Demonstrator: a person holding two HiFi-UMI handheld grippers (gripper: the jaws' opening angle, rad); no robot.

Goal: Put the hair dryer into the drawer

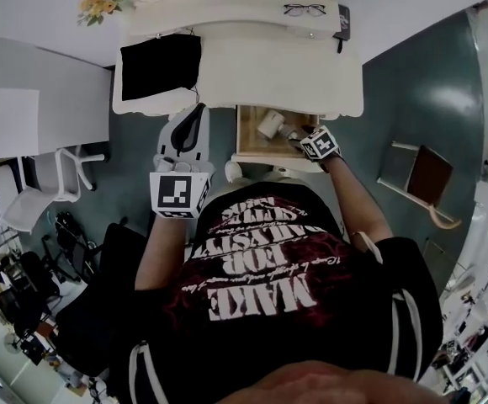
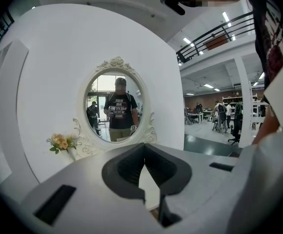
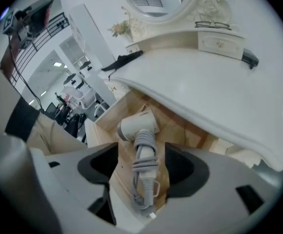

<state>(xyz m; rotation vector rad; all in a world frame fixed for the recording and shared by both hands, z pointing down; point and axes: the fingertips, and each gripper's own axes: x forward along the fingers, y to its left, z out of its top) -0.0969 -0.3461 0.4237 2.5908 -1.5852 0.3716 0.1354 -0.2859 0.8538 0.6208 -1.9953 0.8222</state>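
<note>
Wooden drawer is seen pulled out under the white dressing table's front edge, which overhangs its back. The hair dryer is laid inside, cord wound round the handle. The right gripper is held above it, jaws spread wide, gripping nothing. The left gripper is closed and empty. Glasses are set at the table's back edge.

Not a real home. This is a bedroom mock-up inside a big open-plan lab/office hall.

Set piece: white dressing desk with an open wooden drawer, ornate oval mirror, flowers and glasses. Behind it is a plain white partition wall.

Far right, past the partition: ceiling strip lights, mezzanine railing, work tables, an office chair, people standing about.

Dark green floor. Near left: a white chair and gear clutter.
</note>
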